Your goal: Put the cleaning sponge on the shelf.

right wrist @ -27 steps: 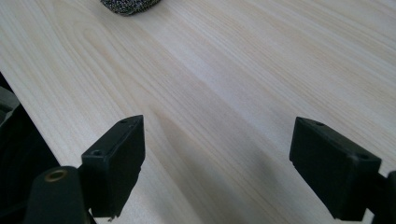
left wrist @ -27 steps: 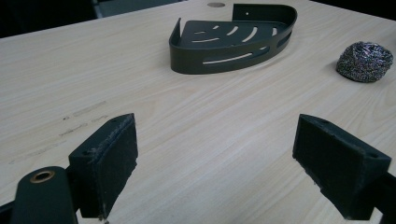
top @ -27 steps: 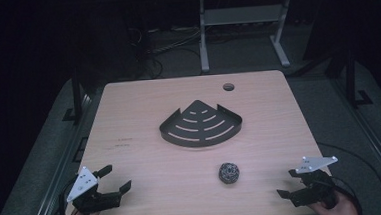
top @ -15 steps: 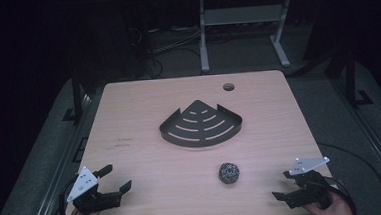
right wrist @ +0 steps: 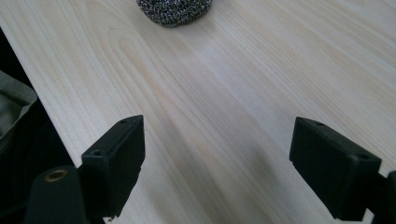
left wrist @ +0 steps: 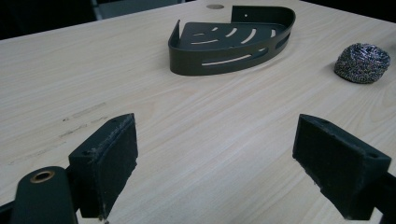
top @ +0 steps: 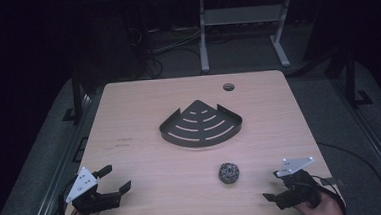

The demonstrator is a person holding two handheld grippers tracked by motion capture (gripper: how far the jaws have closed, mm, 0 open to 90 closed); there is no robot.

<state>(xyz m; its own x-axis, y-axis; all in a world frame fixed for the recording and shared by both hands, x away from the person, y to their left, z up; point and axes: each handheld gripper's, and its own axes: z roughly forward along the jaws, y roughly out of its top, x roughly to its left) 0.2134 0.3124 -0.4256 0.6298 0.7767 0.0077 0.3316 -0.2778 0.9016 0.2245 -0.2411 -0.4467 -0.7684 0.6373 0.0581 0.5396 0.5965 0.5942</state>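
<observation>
**Right claw lining up on the steel scourer**

Right claw: jaws spread wide, nothing between them. It sits low at the near right corner of the desk, and in the right gripper view its pads frame bare wood with the steel scourer ahead at the top edge, a little left of centre. We judge this claw to be the one for the pickup, since it sits nearest.

Left claw: also wide open and empty, at the near left corner, well apart from everything. In the left gripper view the scourer lies far off to its right. We leave it parked.

Scourer: a round wad of wire on the bare desk, near the front edge, between the two claws but nearer the right one. The dark corner caddy sits behind it at mid-desk, apart from it, empty, its curved wall toward us.

How we do the step well, as we judge it:
- Swing the right claw slightly left so the wad centres between the pads before advancing.
- Come in low, pads either side of the widest part.
- Close gently; wire wool likely squashes and springs, so a firm hold, not a crush.
- Lift straight up to clear the caddy wall, if the caddy is the goal.
</observation>
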